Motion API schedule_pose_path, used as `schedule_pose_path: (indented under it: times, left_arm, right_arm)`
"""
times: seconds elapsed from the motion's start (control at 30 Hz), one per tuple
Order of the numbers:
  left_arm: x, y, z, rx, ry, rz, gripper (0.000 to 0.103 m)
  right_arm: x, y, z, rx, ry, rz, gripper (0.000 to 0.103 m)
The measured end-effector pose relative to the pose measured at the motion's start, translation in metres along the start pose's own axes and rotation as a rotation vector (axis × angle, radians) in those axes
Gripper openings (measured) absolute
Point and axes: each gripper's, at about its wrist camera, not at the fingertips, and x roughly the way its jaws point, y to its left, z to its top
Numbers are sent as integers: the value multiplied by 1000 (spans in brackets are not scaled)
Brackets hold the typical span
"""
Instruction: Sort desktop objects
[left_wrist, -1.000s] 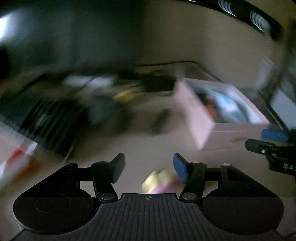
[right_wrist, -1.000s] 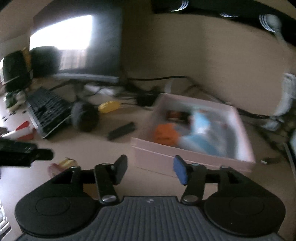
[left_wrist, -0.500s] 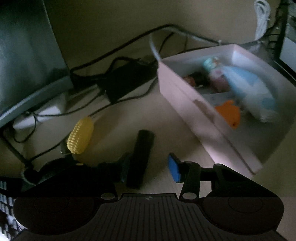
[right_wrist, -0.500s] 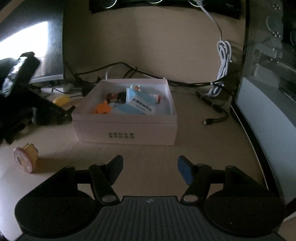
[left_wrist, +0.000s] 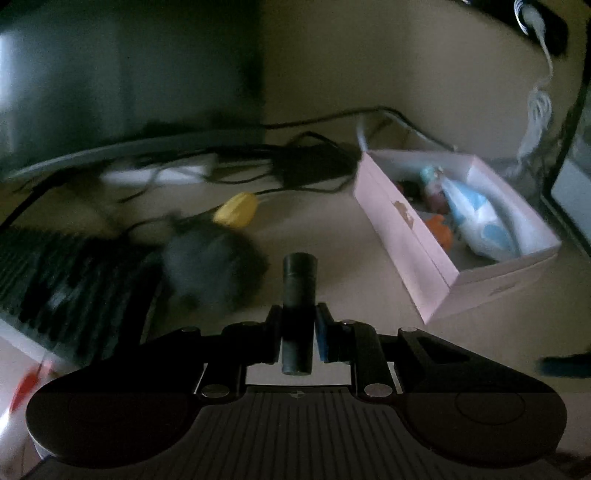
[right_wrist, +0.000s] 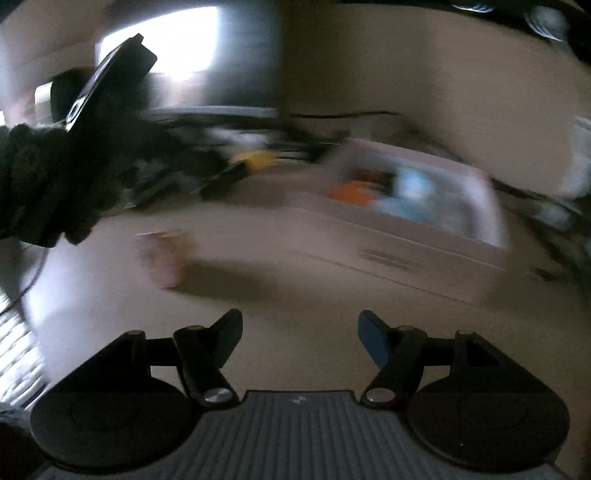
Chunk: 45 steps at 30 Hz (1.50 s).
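My left gripper (left_wrist: 298, 314) is shut on a short black cylinder (left_wrist: 299, 280), which sticks out forward between the pads. The open pink box (left_wrist: 400, 225) lies to its right and holds a blue-and-white packet (left_wrist: 480, 221), an orange toy (left_wrist: 439, 225) and other small items. My right gripper (right_wrist: 299, 325) hovers over bare desk with its jaws opening and nothing between them. In the blurred right wrist view the pink box (right_wrist: 406, 247) is ahead to the right, and a small pink and yellow toy (right_wrist: 166, 254) lies ahead to the left.
A yellow corn-shaped toy (left_wrist: 236, 210), a dark fuzzy object (left_wrist: 210, 269) and a black keyboard (left_wrist: 55, 277) lie left of the left gripper. A monitor (left_wrist: 110, 81) and tangled cables (left_wrist: 295, 162) stand behind. A dark sleeve (right_wrist: 40, 184) fills the left of the right wrist view.
The left gripper closed on the black cylinder that lay between its open fingers. The right gripper's view swung left, so the box now sits further right, and its jaws spread wider.
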Motion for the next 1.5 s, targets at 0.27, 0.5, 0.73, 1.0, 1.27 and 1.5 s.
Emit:
schedule_pose_path:
  times: [0.27,0.5,0.73,1.0,1.27,1.5]
  left_arm:
    - [-64,35,-46,-219,-41,127,22]
    - [-69,36,-70,-290,-7,133,22]
    - [-48,-30,-86,-155,64,-35,22]
    - [-22,-95,-96,96,71,-32,23]
    - [-30,-95,-95,84,66,3,42]
    - [-32,-92,-100,42,90,-5,47]
  right_arm:
    - [64,84,31,-243,-66,84,79]
    - [81,92,34,-219,-59,33,56]
    - [28,-1,36,143,44,149,56]
    - [-1,-105,-6,645,237,251,56]
    - [2,-134,-8,751,136,154,60]
    - [-27,-143,-8,624,-16,1,72]
